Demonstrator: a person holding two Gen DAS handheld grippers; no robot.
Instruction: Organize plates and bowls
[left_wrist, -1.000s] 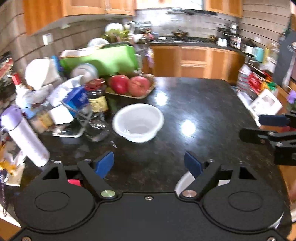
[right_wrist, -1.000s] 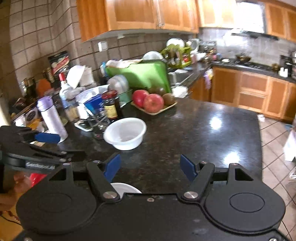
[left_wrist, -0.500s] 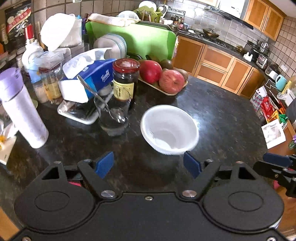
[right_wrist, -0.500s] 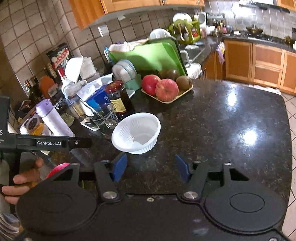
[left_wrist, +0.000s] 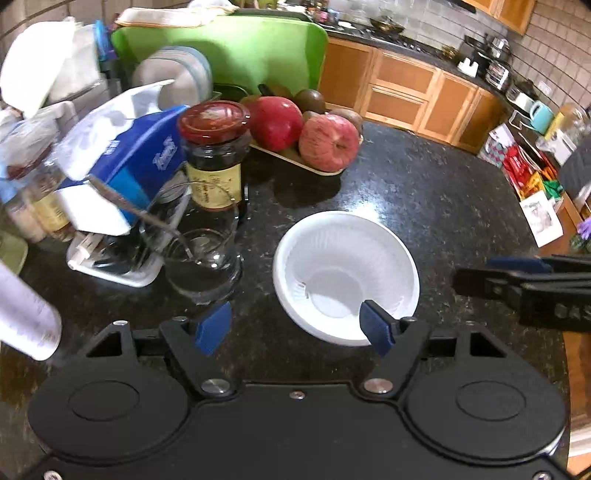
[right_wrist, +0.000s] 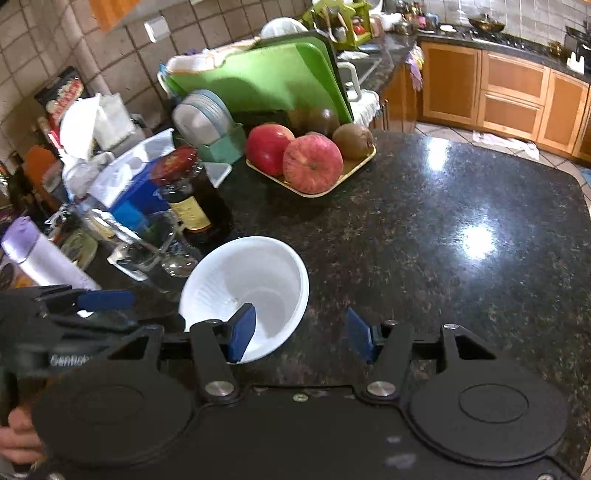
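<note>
A white ribbed plastic bowl (left_wrist: 345, 275) (right_wrist: 251, 288) sits empty and upright on the black granite counter (right_wrist: 424, 229). My left gripper (left_wrist: 293, 326) is closing over its near rim: one blue pad hangs over the bowl's inside, the other is outside on the left, neither pressing. My right gripper (right_wrist: 301, 334) is closing too, with its left pad inside the bowl and its right pad outside over the counter. Each gripper also shows from the side in the other's view, the right gripper (left_wrist: 517, 280) and the left gripper (right_wrist: 92, 301). Grey-blue plates (right_wrist: 203, 114) stand on edge in a rack.
Just left of the bowl stand a glass with a spoon (left_wrist: 201, 266), a red-lidded jar (left_wrist: 214, 158) and a blue tissue pack (left_wrist: 125, 162). A tray of apples and kiwis (right_wrist: 310, 162) sits behind, a green cutting board (right_wrist: 258, 81) farther back, a white bottle (right_wrist: 44, 258) at left.
Both grippers have come forward and down to the bowl, which now lies under their pads. Both pairs of jaws have narrowed.
</note>
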